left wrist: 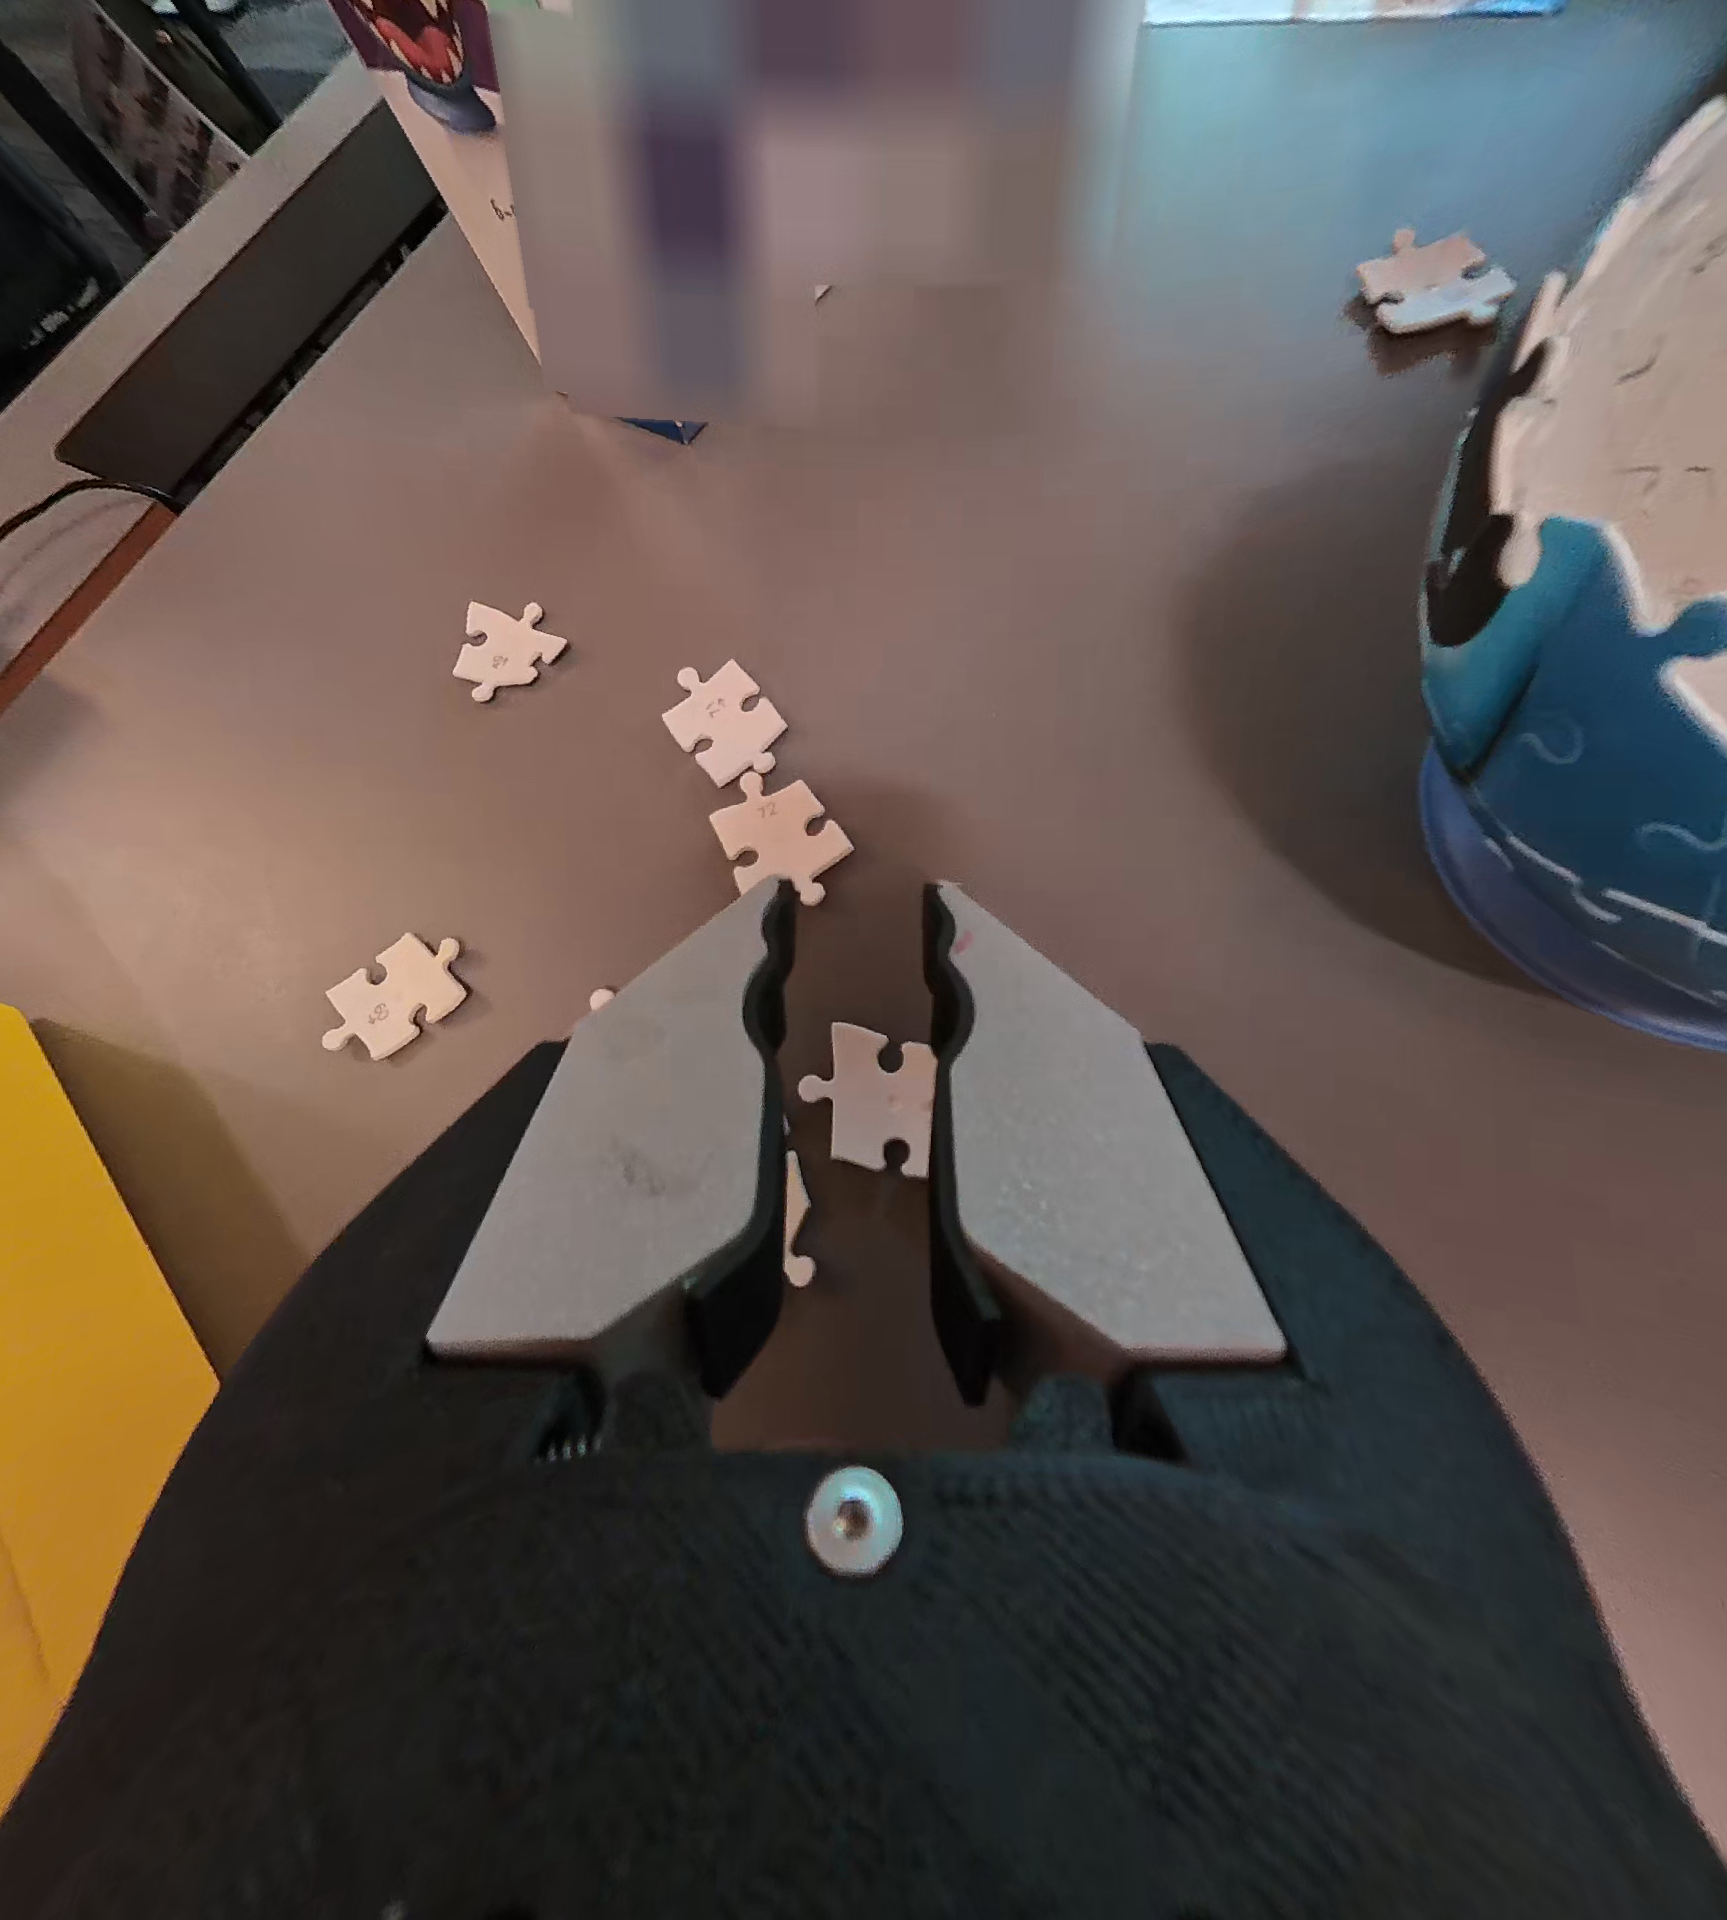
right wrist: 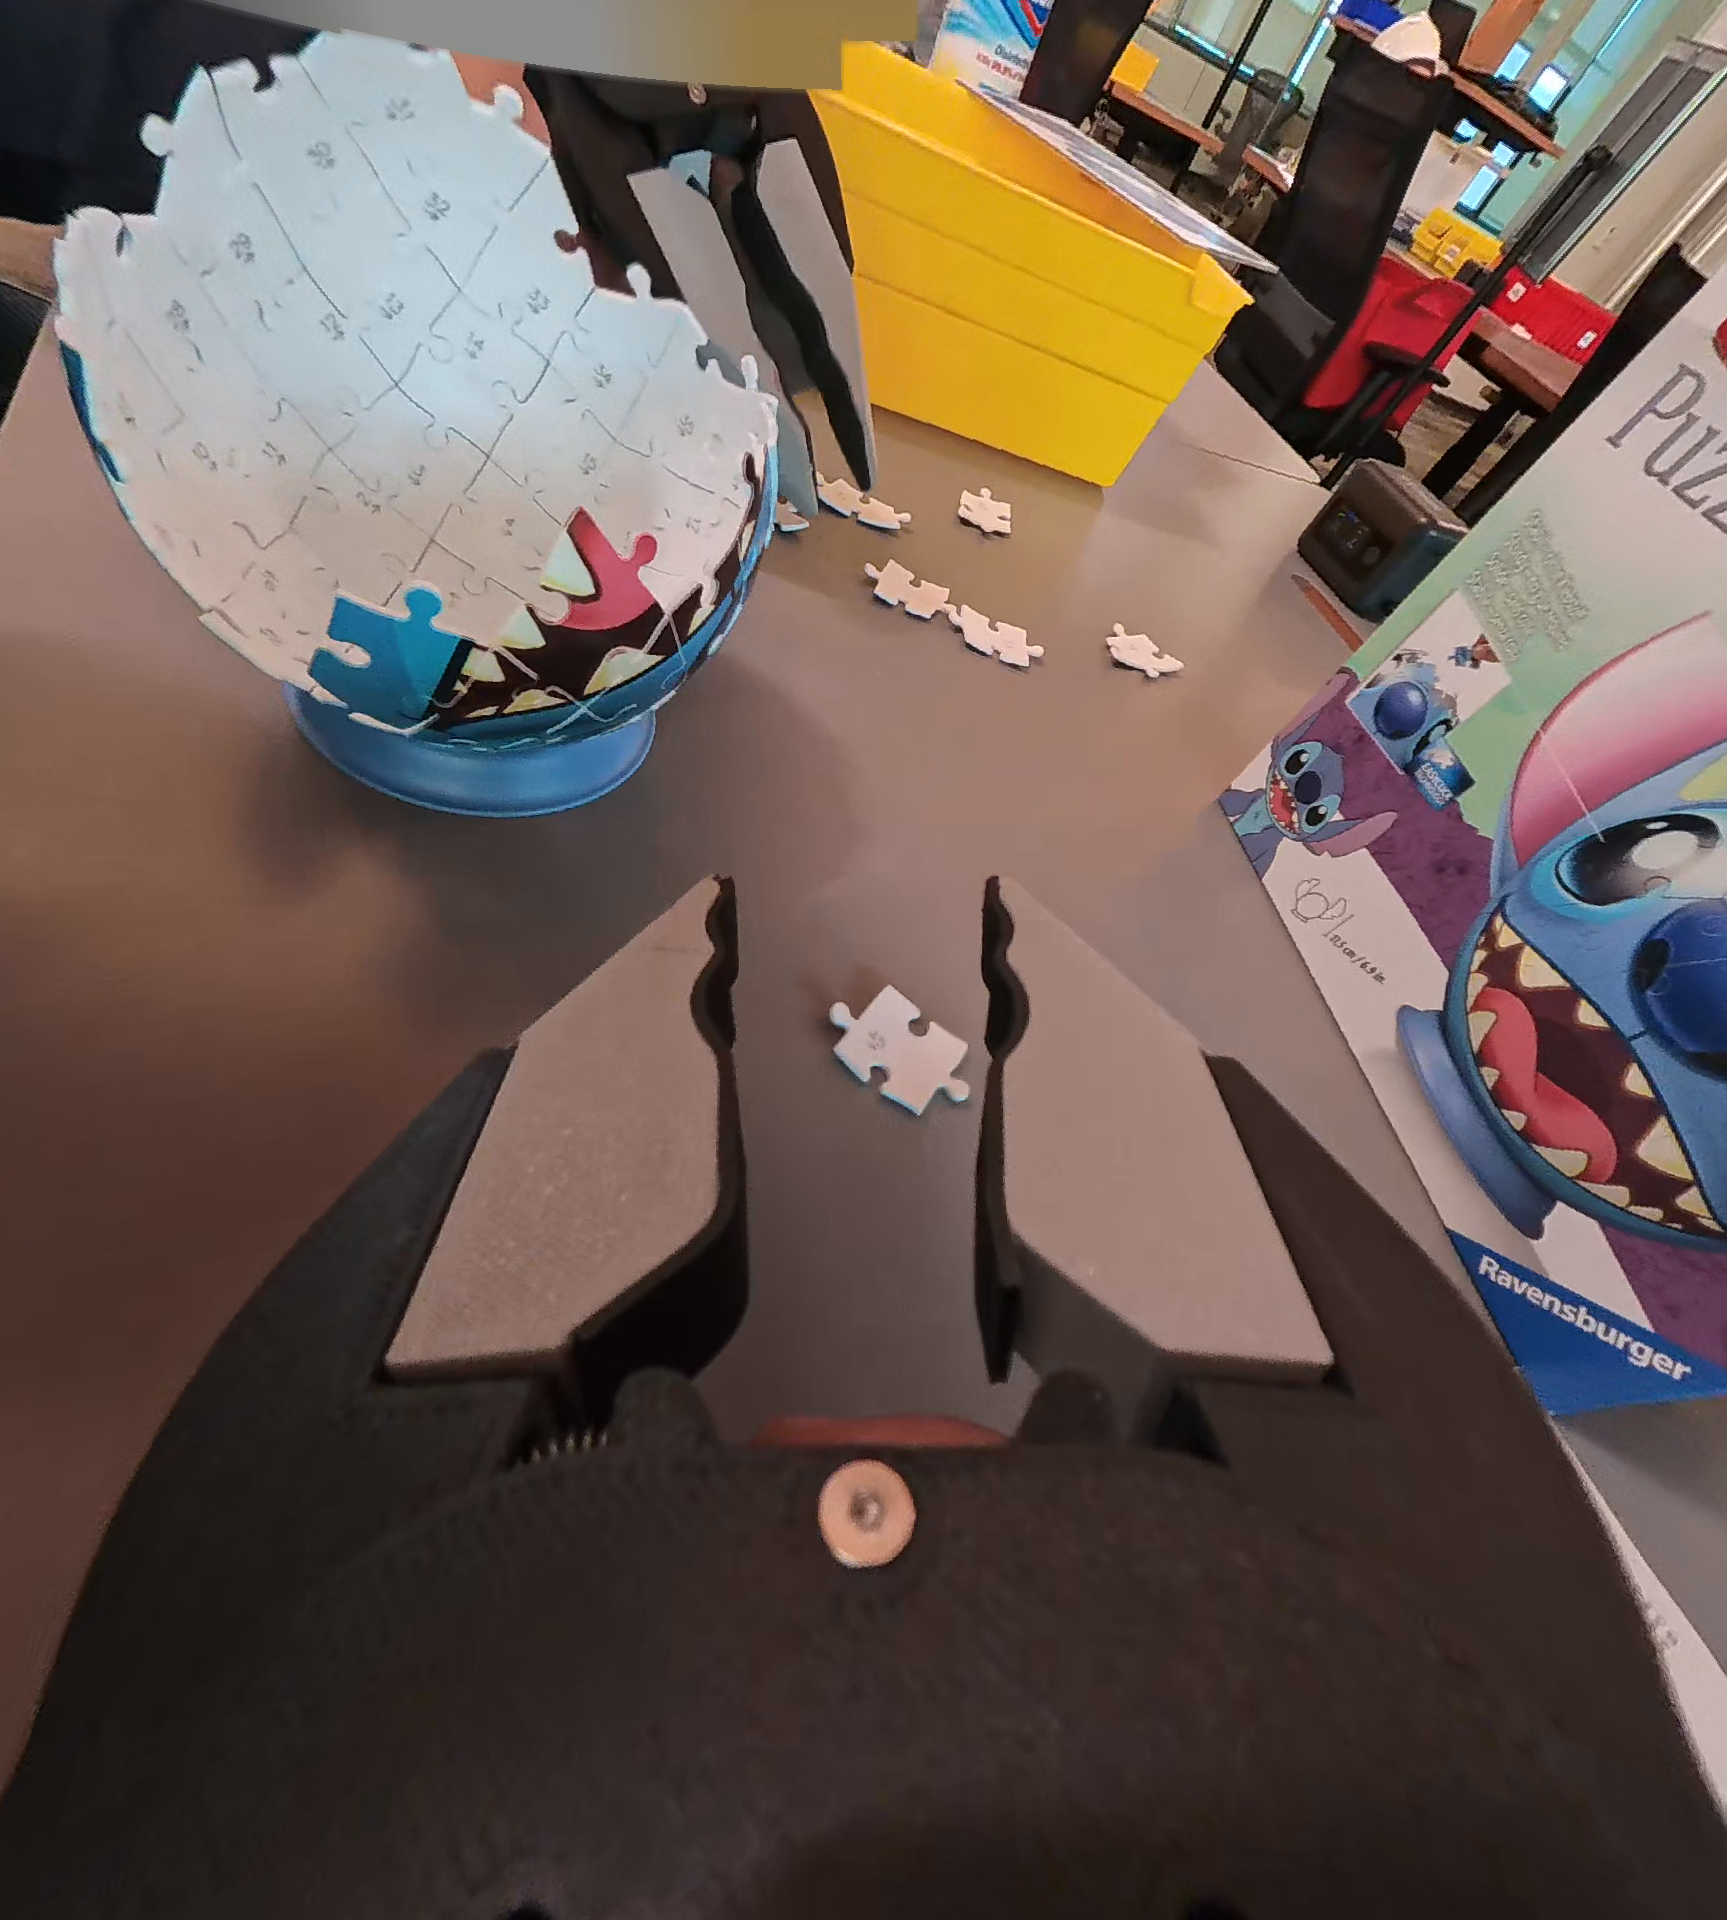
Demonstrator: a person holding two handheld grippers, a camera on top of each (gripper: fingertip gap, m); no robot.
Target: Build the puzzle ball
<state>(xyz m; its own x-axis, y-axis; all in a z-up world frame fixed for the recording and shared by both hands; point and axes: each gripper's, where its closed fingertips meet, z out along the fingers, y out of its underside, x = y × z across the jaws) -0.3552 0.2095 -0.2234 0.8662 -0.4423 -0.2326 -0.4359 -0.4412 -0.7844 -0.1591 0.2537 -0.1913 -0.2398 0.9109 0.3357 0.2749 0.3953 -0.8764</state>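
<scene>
Both empty, the left gripper [left wrist: 859, 894] parted over a half-hidden loose piece [left wrist: 869, 1101], right gripper [right wrist: 857, 888] wider.

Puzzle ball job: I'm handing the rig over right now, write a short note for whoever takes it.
Left gripper: open, empty, low over the cluster of loose pieces, one piece lying between its fingers.
Right gripper: open, empty, over the single loose piece on the table.
Puzzle ball: sits tilted on its blue stand, a partly built shell open at the top, white inner faces showing.
Puzzle box stands on the right, yellow bin behind the cluster.
Done: lower shell assembled.
Left: pick up and fit each remaining loose piece to close the ball.
</scene>
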